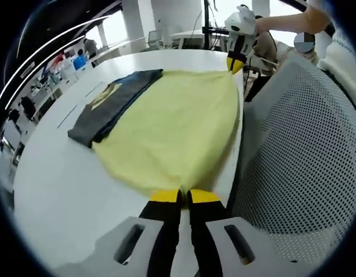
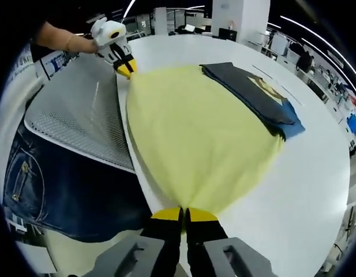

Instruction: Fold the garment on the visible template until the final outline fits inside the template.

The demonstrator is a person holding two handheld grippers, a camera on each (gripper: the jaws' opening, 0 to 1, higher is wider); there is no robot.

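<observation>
Room: an open office, with desks, monitors and ceiling light strips in the background of both views.

Surface: a large white bench [image 1: 62, 190] carries the work. A grey perforated chair back [image 1: 299, 133] stands against its near edge.

Task item: the yellow garment [image 1: 172, 127] lies spread on the bench, stretched taut between the two grippers. Its long axis runs from one gripper to the other, along the bench's near edge. A dark grey and blue folded piece [image 1: 114, 104], with a yellow print, lies along the garment's far side, overlapping it. Whether this is the template or another garment cannot be told.

Left gripper [image 1: 185, 196]: fingers closed on one end of the yellow garment. Seen from the right gripper view, it sits at the far end of the cloth [image 2: 124, 66].

Right gripper [image 2: 184, 214]: fingers closed on the opposite end. It appears in the left gripper view at the far corner [image 1: 235, 63].

Judgement: both ends are held equally, so neither hand is nearer. A fold would carry the held edge across the bench toward the dark piece; uneven tension could skew the outline.
</observation>
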